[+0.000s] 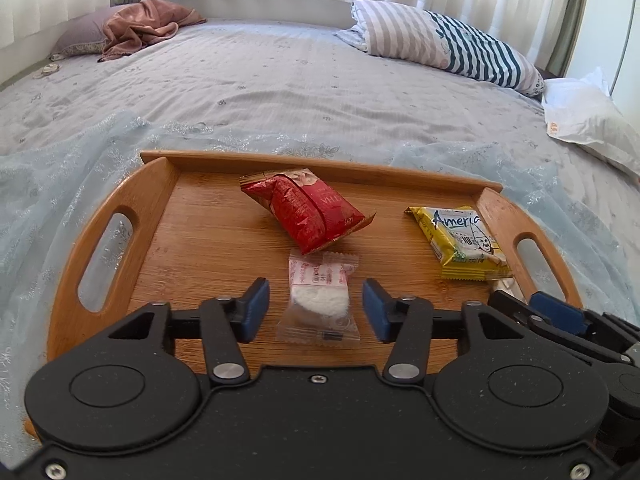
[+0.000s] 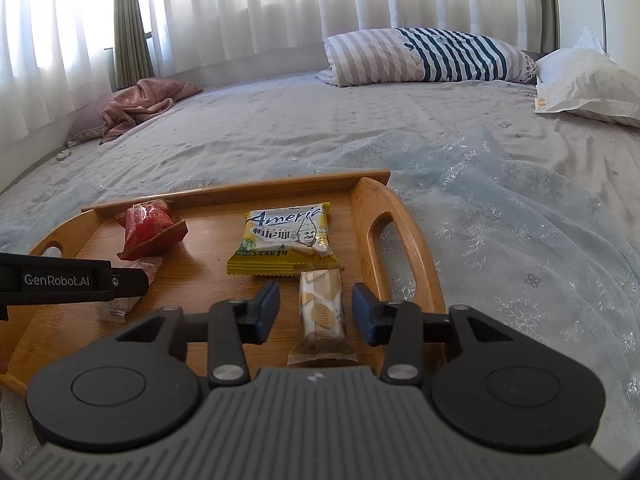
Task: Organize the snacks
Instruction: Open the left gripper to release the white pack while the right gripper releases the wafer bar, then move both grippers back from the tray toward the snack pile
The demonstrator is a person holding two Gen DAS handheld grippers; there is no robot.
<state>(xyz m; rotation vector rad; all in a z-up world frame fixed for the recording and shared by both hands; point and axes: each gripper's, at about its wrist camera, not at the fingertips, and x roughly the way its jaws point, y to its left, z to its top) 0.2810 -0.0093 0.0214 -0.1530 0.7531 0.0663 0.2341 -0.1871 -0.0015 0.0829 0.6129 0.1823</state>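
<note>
A wooden tray lies on the bed with several snacks on it. My left gripper is open, its blue pads on either side of a clear packet with a white cake, not touching it. A red packet lies behind it and a yellow "America" packet at the tray's right. My right gripper is open around a cream-and-gold wrapped bar near the tray's right handle; it also shows at the left wrist view's right edge.
The tray rests on a sheer pale-blue cloth over the grey bedsheet. A striped pillow and a white bag lie at the far right, a pink blanket at the far left. Curtains hang behind the bed.
</note>
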